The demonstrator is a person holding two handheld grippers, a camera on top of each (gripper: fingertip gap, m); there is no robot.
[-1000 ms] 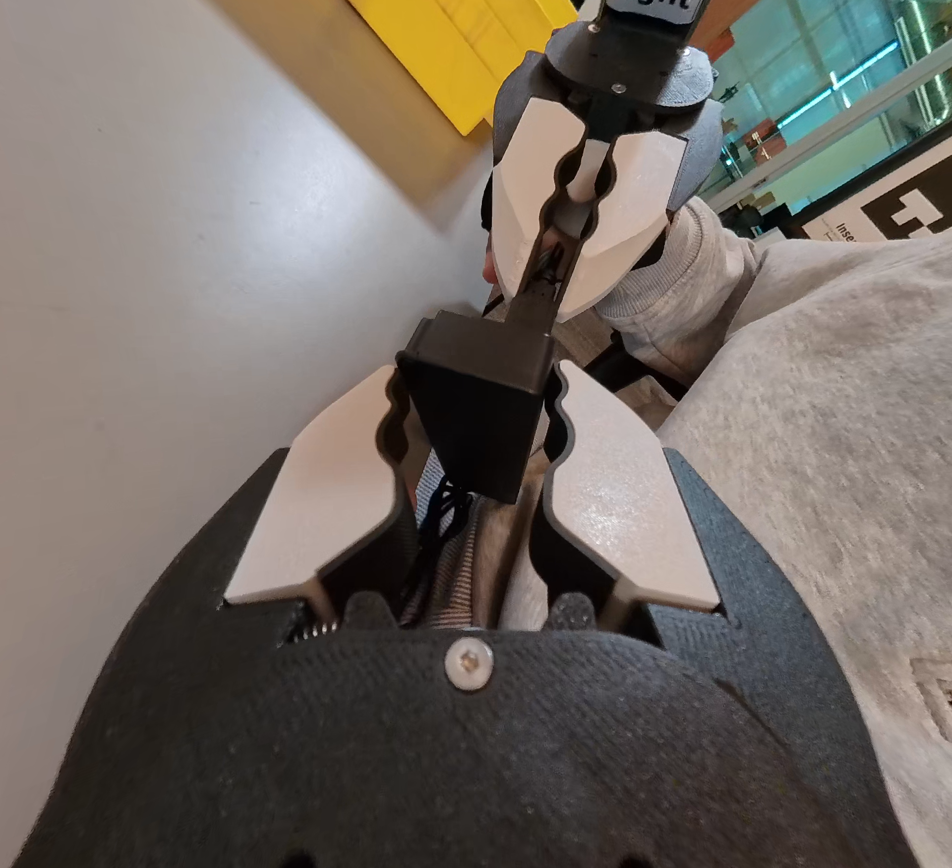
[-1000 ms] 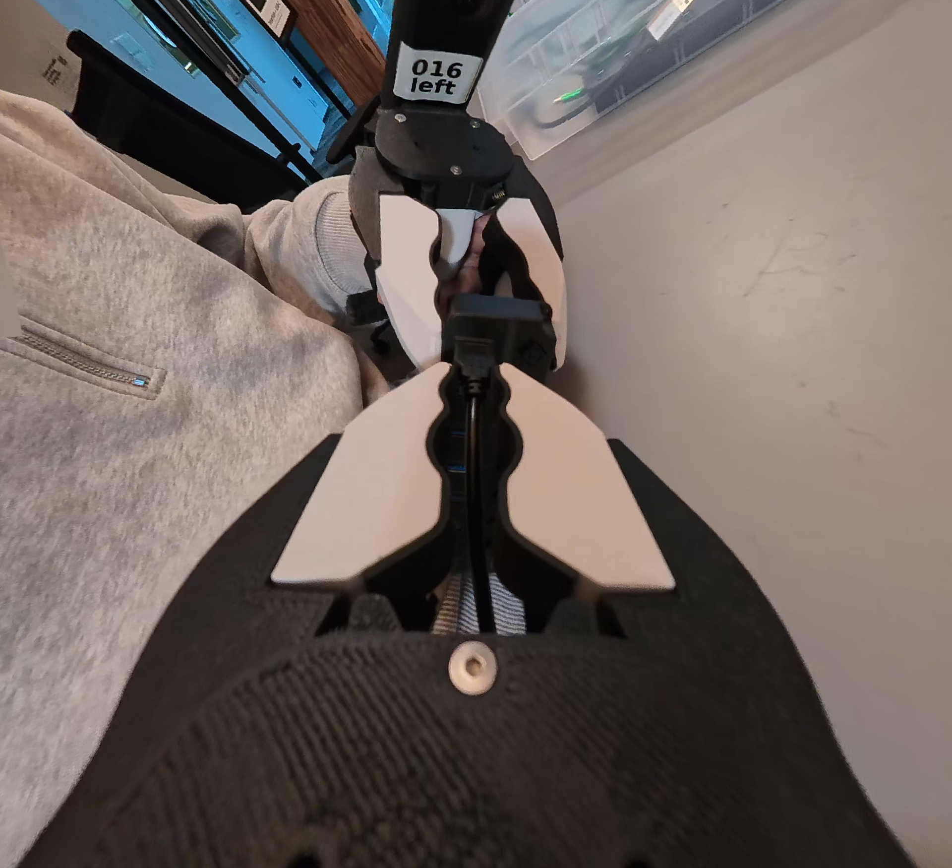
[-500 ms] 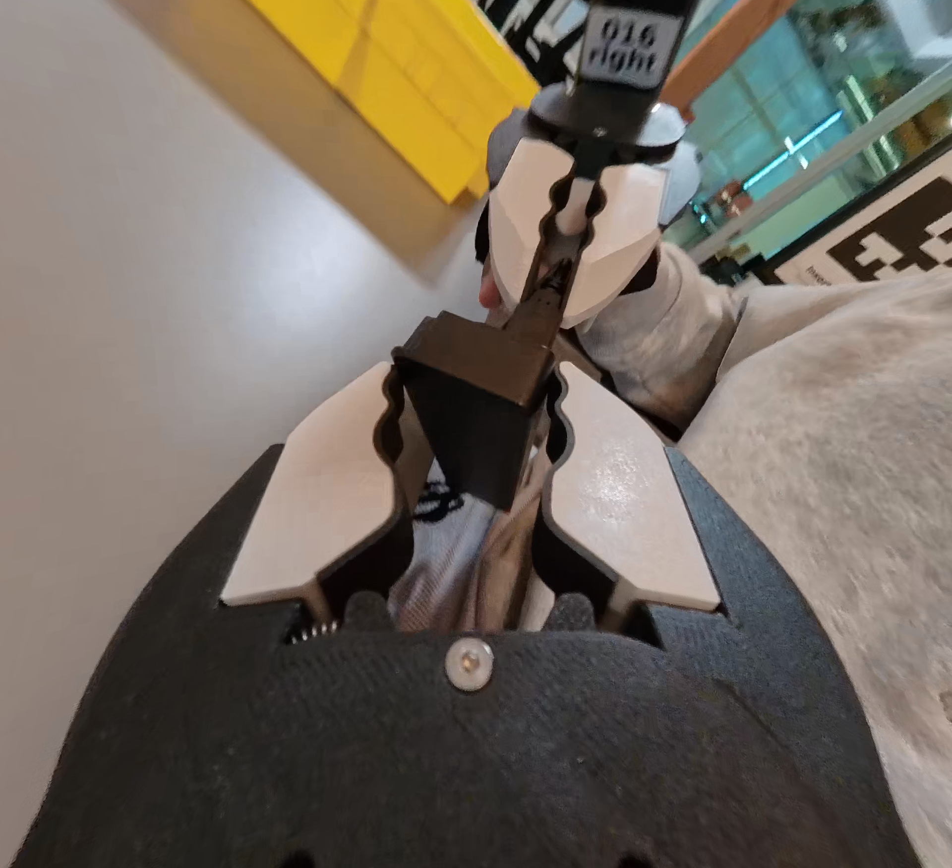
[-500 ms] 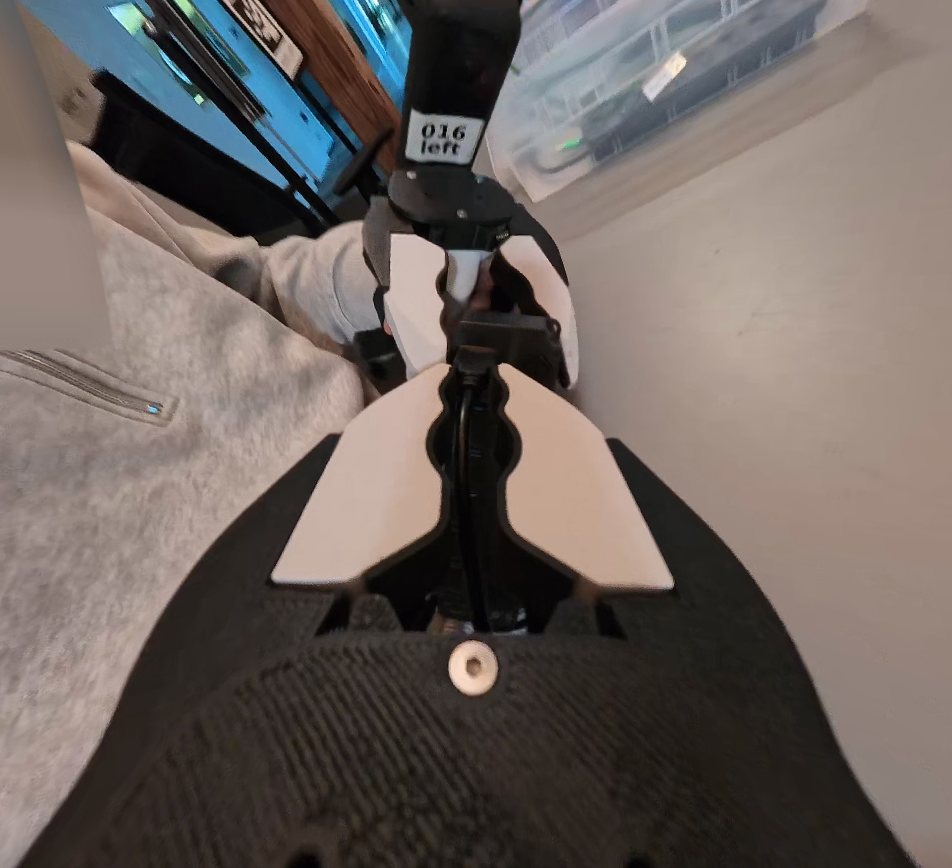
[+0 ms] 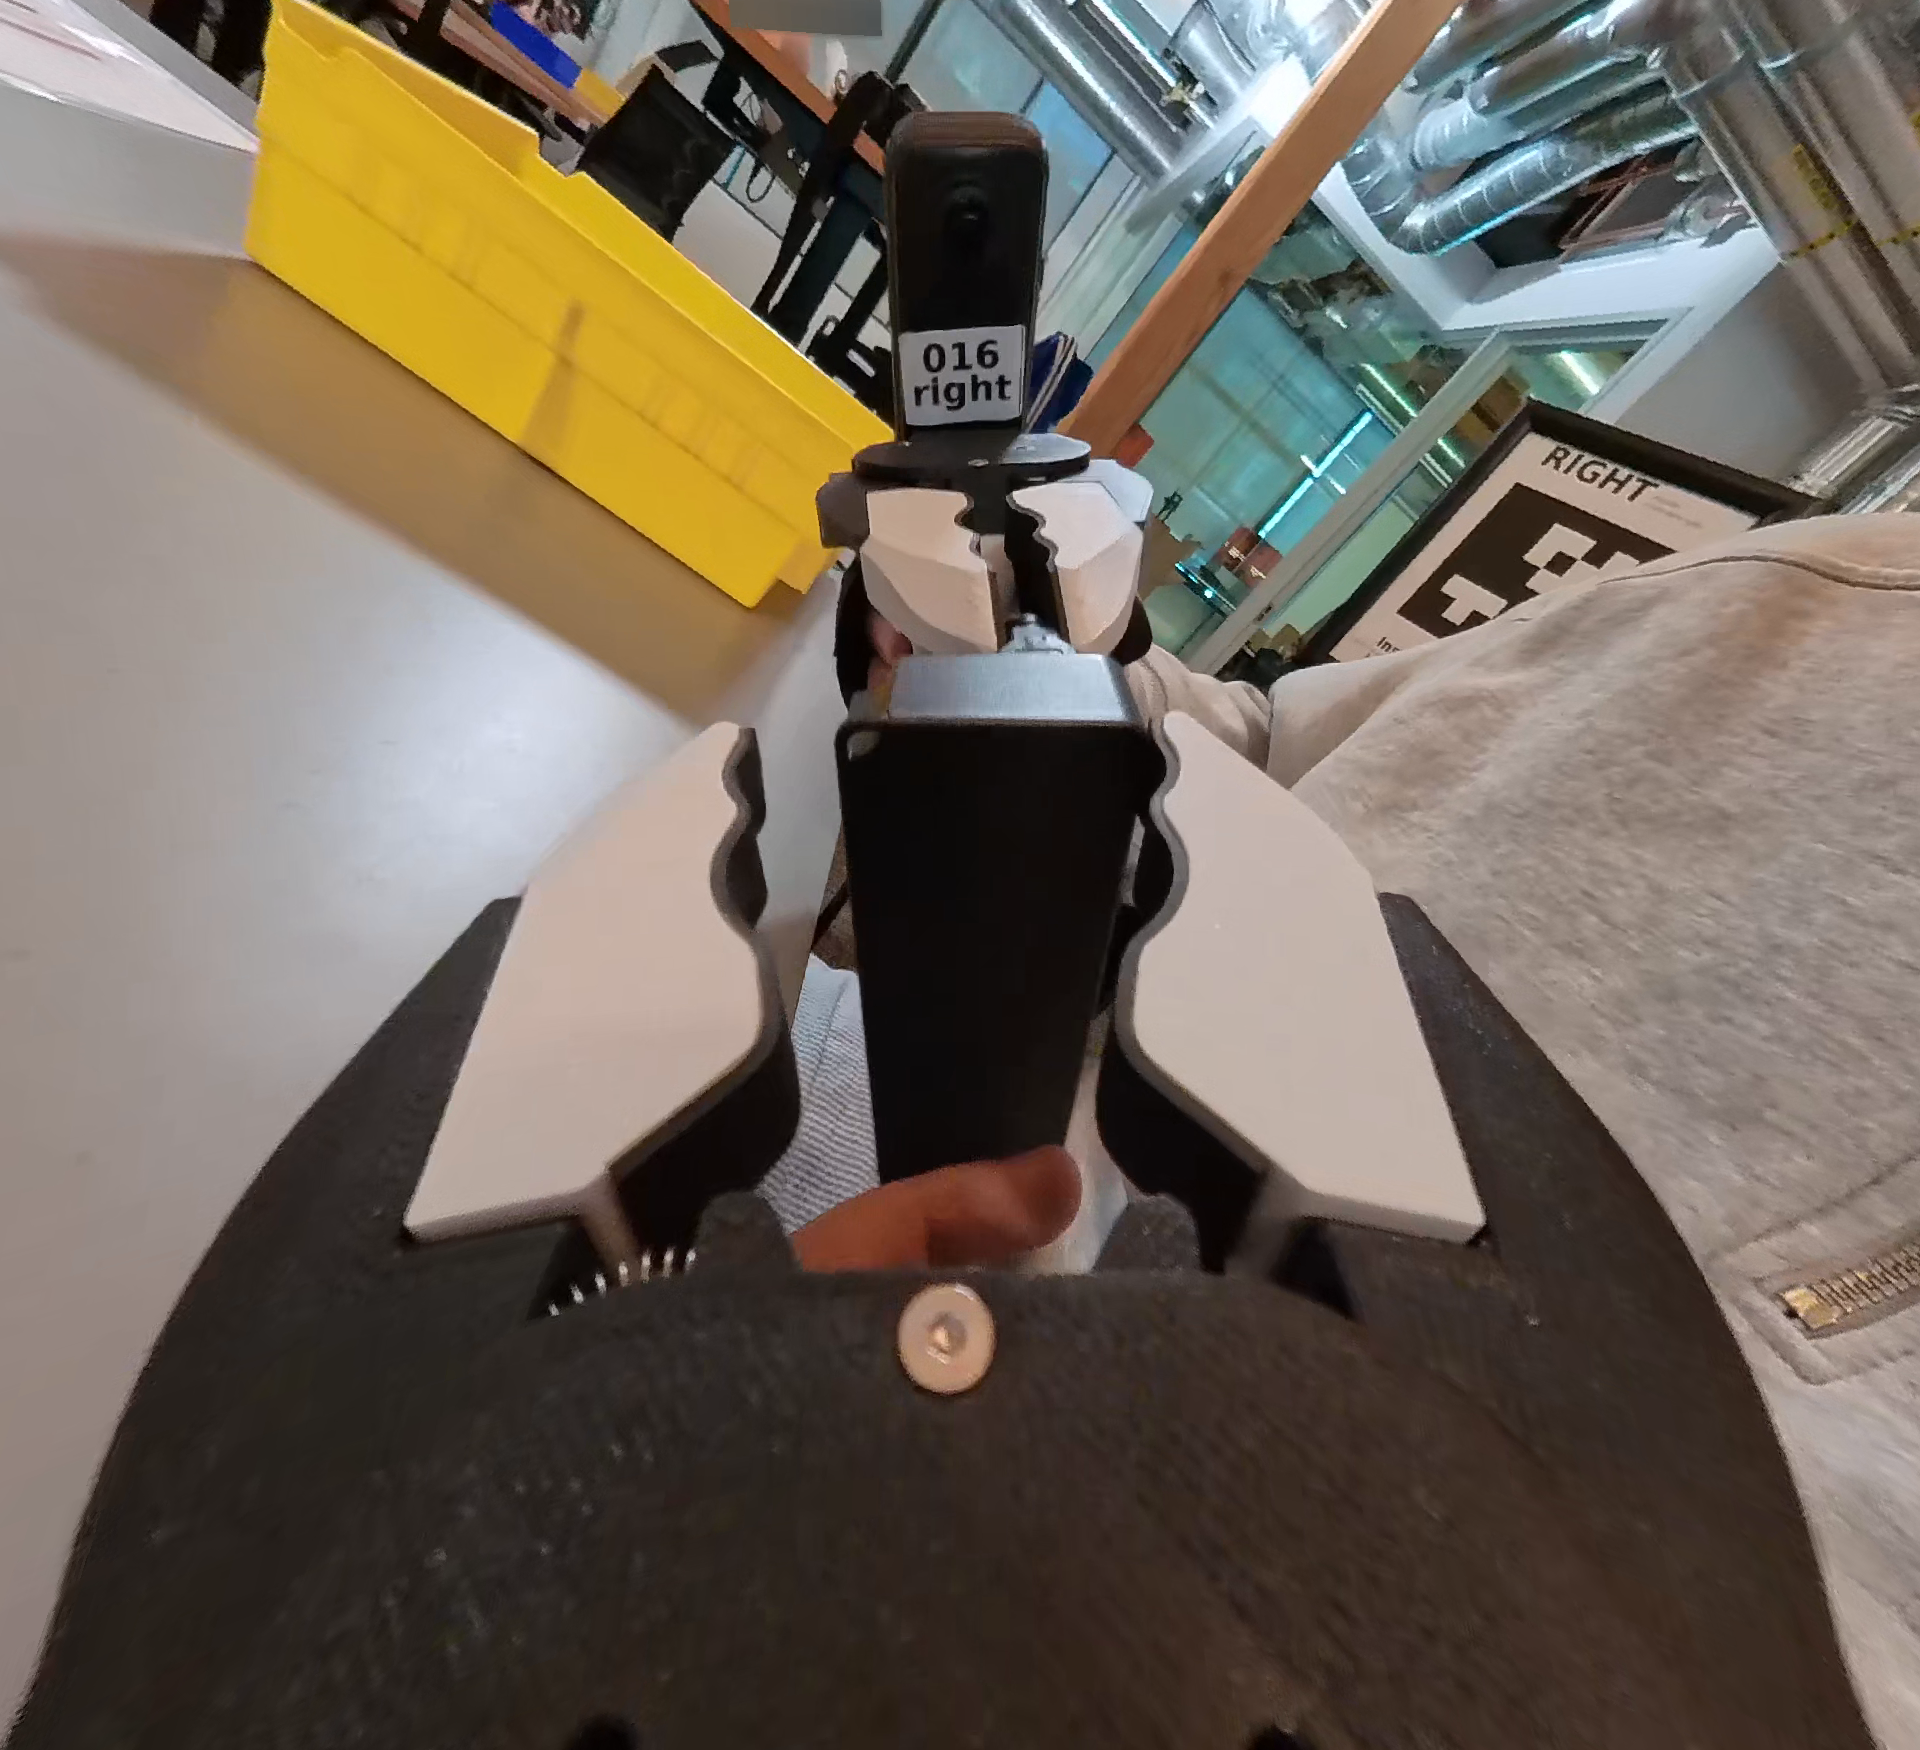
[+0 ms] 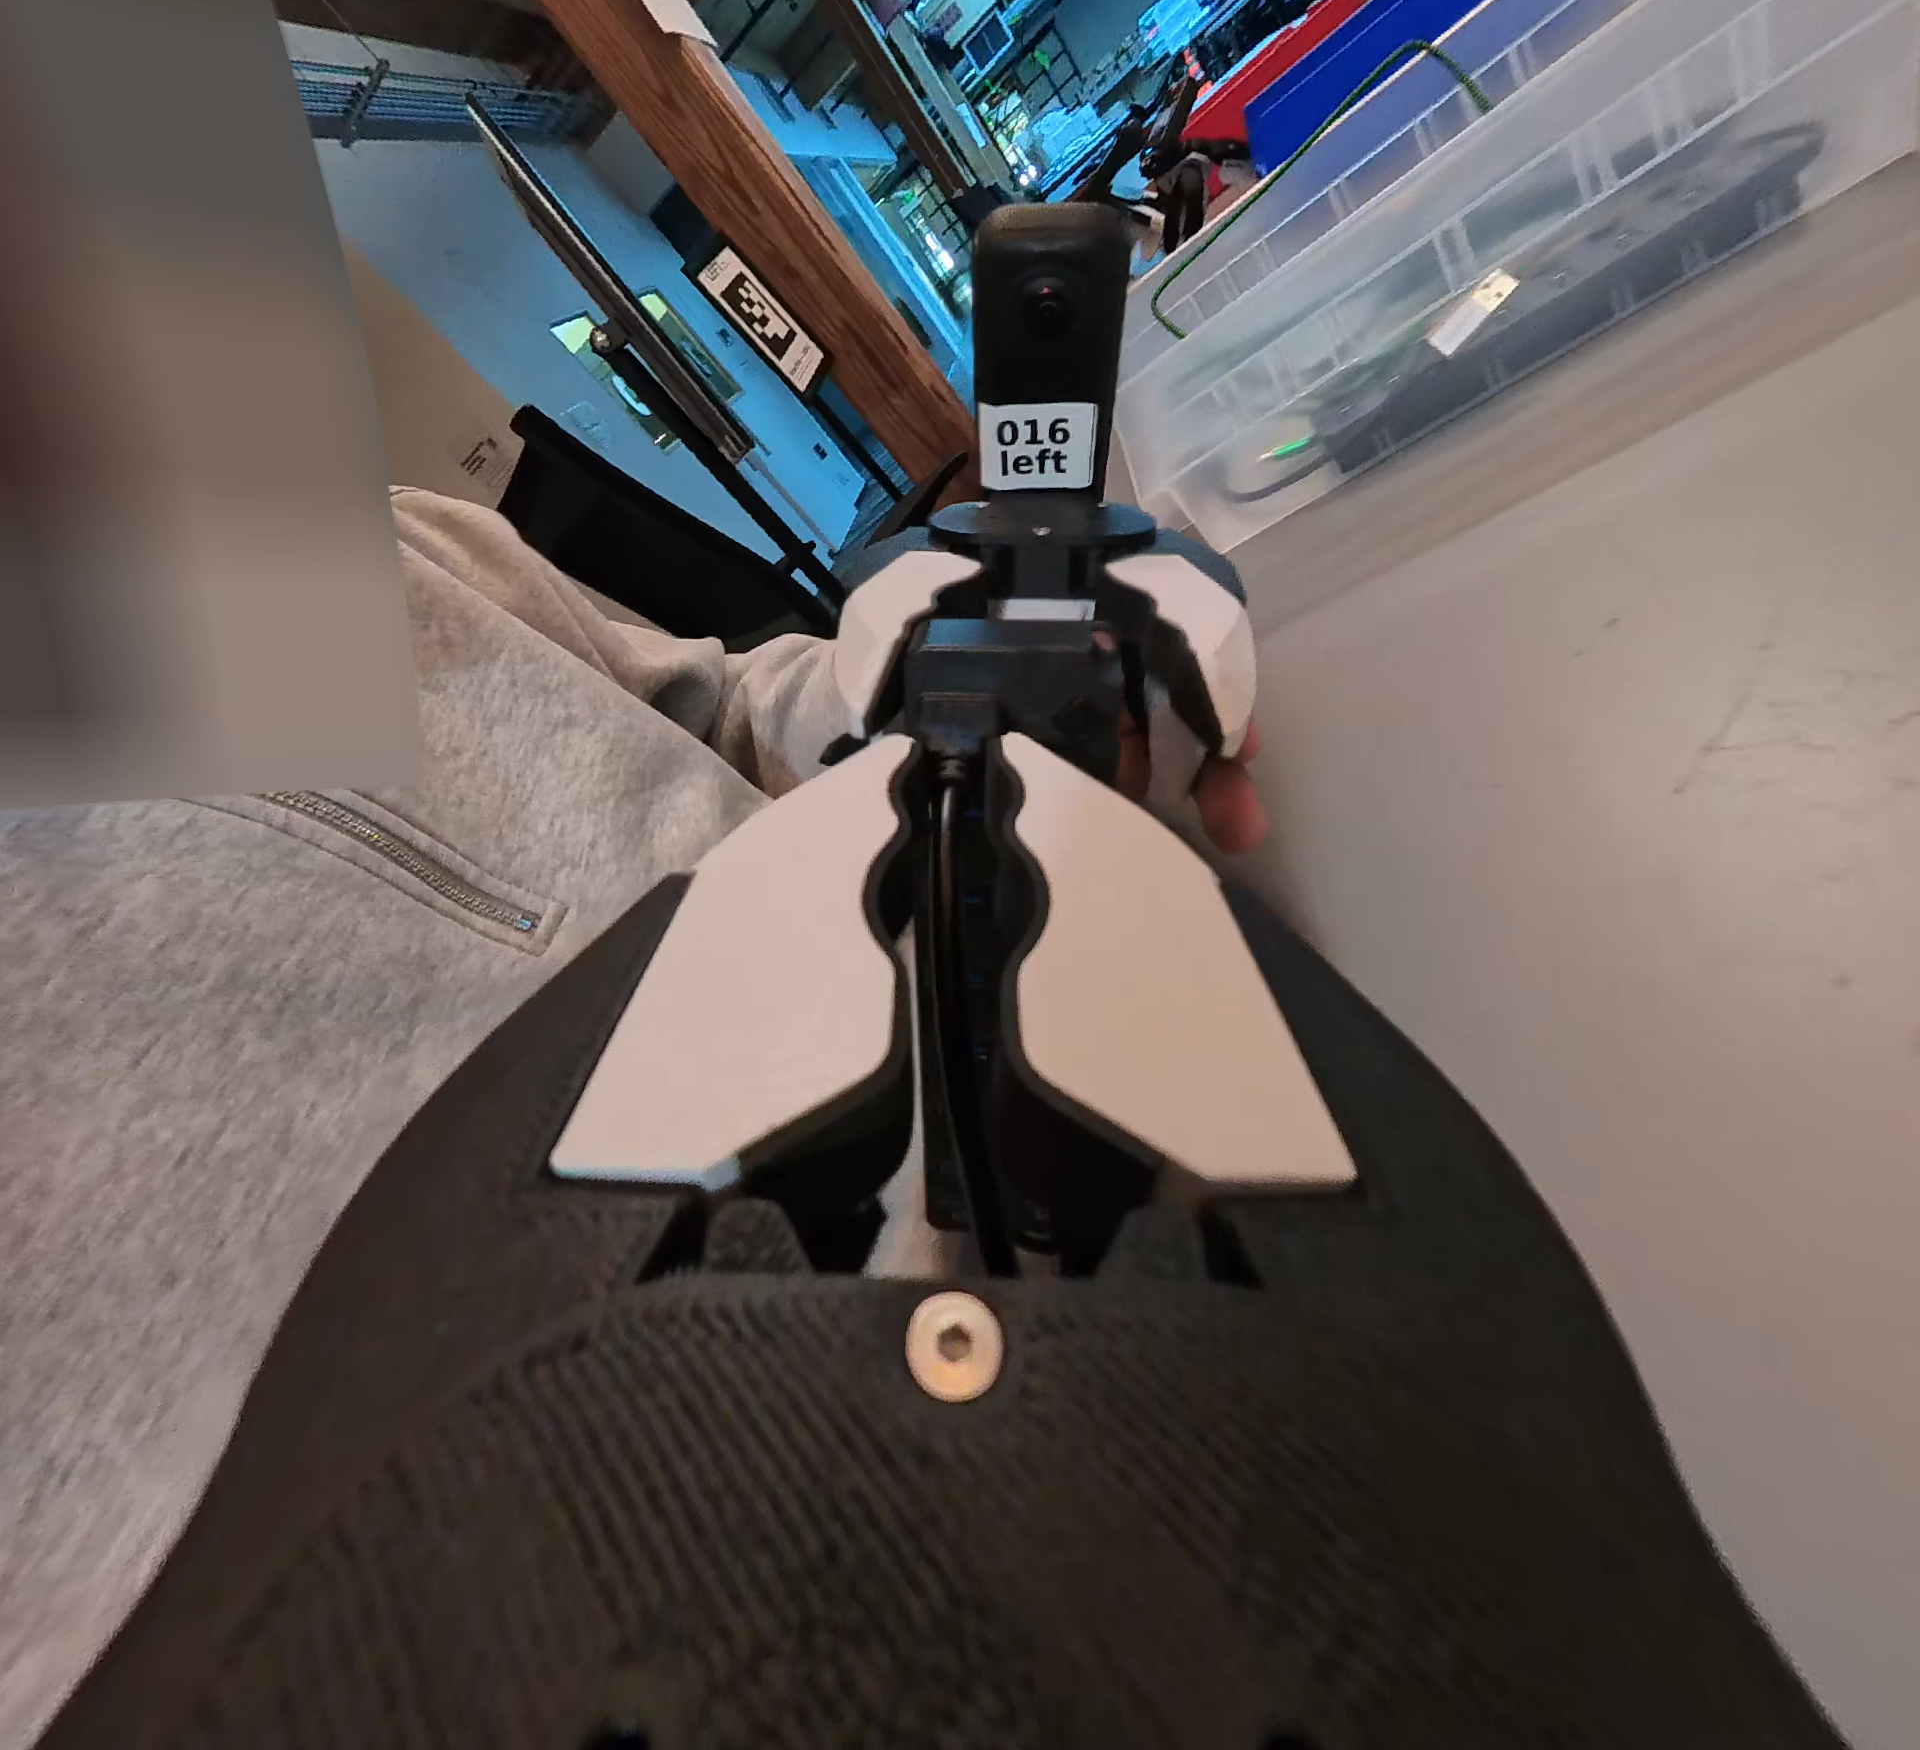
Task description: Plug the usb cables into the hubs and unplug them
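Note:
In the left wrist view my left gripper (image 5: 951,755) is shut on a black USB hub (image 5: 987,921) with a grey end face, held upright above the table edge. My right gripper (image 5: 1003,620) faces it from beyond, shut on a USB plug (image 5: 1029,635) whose metal tip meets the hub's end face. In the right wrist view my right gripper (image 6: 956,755) grips the black plug (image 6: 956,713), and its cable (image 6: 940,973) runs back between the fingers. The plug sits in the hub (image 6: 1029,661), which the left gripper (image 6: 1049,692) holds.
A yellow bin (image 5: 520,329) stands on the grey table (image 5: 260,661) behind the right gripper. A clear plastic bin (image 6: 1558,246) with cables and hubs stands on the table behind the left gripper. The person's grey sweater (image 5: 1558,869) is close beside both grippers. My two grippers' fingertips are within a few centimetres of each other.
Both grippers have tilted up from facing the tabletop to nearly level. The hub has turned with the left gripper, so its broad face shows. Plug and hub stay together.

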